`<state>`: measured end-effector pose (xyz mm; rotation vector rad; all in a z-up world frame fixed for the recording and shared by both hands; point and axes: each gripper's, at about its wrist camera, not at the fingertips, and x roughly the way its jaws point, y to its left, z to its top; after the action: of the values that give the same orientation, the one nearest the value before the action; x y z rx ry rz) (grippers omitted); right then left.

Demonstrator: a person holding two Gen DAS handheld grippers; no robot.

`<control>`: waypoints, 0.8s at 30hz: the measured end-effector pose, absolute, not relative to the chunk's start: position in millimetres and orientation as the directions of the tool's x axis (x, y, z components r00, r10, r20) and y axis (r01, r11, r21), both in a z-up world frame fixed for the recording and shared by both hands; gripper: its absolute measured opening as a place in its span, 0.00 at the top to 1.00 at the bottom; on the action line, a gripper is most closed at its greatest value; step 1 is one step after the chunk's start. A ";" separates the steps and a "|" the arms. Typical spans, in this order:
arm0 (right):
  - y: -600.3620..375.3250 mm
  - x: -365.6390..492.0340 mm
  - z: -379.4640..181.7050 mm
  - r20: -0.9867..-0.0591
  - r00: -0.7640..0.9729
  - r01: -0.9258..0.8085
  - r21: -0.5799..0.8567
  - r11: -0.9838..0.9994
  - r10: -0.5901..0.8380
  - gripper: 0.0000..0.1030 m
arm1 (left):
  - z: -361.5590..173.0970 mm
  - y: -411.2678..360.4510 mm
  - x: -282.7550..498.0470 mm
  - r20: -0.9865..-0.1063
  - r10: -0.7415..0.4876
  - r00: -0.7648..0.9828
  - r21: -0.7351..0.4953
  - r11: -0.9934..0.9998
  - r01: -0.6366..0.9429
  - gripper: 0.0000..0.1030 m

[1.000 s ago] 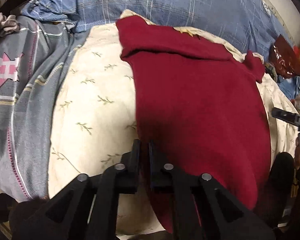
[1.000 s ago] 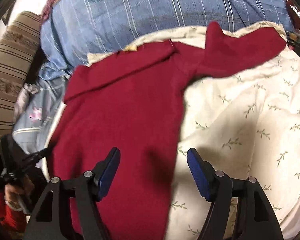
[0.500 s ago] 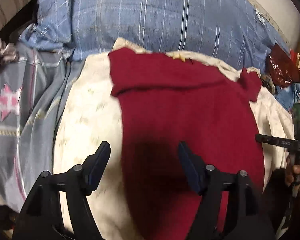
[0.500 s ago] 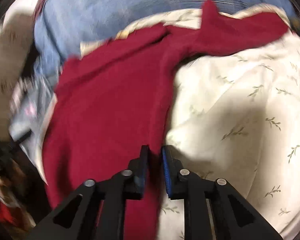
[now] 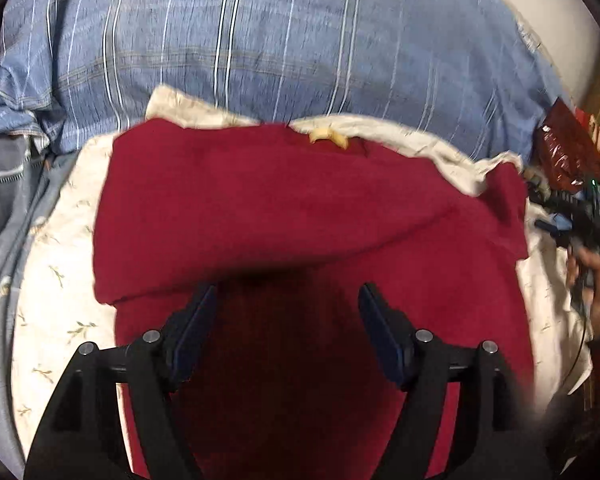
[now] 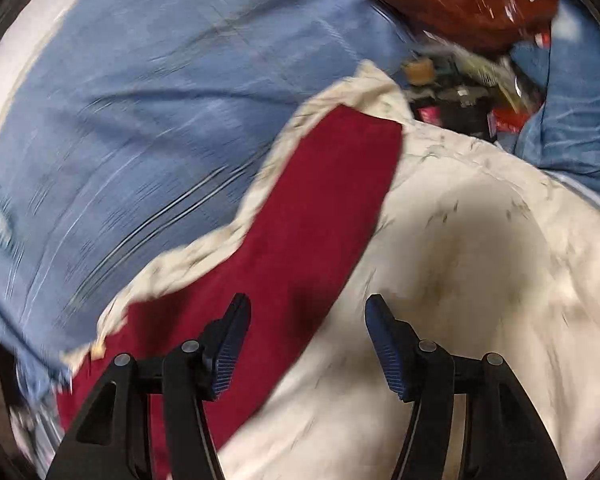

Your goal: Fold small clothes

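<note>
A dark red garment (image 5: 300,216) lies spread on a cream leaf-print cloth (image 5: 56,280), its left sleeve folded across the chest. My left gripper (image 5: 286,312) is open and empty just above the garment's body, below the folded sleeve. In the blurred right wrist view my right gripper (image 6: 306,324) is open and empty over the edge where the outstretched red sleeve (image 6: 324,216) meets the cream cloth (image 6: 480,280). The right gripper also shows at the far right of the left wrist view (image 5: 572,220), held in a hand.
A blue plaid bedcover (image 5: 260,40) lies behind the cream cloth. A grey patterned cloth (image 5: 4,200) is at the left. A dark red shiny bag (image 5: 564,152) and small clutter (image 6: 468,92) sit at the far right.
The left gripper opened, then moved forward over the garment toward the collar. The right gripper shut on the garment's edge, then opened and swung right toward the outstretched sleeve.
</note>
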<state>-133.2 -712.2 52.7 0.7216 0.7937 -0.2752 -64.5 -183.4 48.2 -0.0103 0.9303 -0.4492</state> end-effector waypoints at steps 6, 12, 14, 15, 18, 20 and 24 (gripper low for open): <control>-744.4 -95.1 28.8 -0.696 0.718 0.499 0.546 0.673 0.032 0.65 | 43.3 -186.7 -59.2 -0.778 -0.360 0.515 -0.159 0.906 0.393 0.30; -757.6 -109.9 51.3 -0.652 0.758 0.495 0.548 0.674 -0.026 0.92 | 45.5 -174.7 -50.9 -0.771 -0.386 0.506 -0.222 0.908 0.355 0.30; -757.4 -133.2 77.7 -0.636 0.762 0.517 0.485 0.705 -0.122 0.92 | 53.1 -165.6 -49.8 -0.755 -0.400 0.520 -0.250 0.908 0.336 0.30; -757.9 -140.6 86.0 -0.624 0.770 0.515 0.483 0.708 -0.134 0.92 | 56.1 -161.9 -49.2 -0.748 -0.401 0.530 -0.254 0.909 0.330 0.30; -750.2 -160.4 119.6 -0.581 0.806 0.460 0.500 0.734 -0.110 0.93 | 68.6 -147.7 -48.6 -0.721 -0.417 0.554 -0.286 0.907 0.311 0.30; -725.8 -162.3 150.5 -0.542 0.839 0.373 0.499 0.782 -0.054 0.93 | 76.7 -138.8 -48.2 -0.701 -0.434 0.565 -0.313 0.900 0.303 0.30; -651.9 -149.4 199.2 -0.473 0.873 0.152 0.492 0.857 0.117 0.93 | 96.7 -122.5 -53.5 -0.643 -0.480 0.597 -0.343 0.877 0.336 0.30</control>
<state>-149.4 -651.9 199.2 0.5470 0.5153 -0.0196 -53.5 -122.5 96.7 -0.1936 0.8017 -0.4768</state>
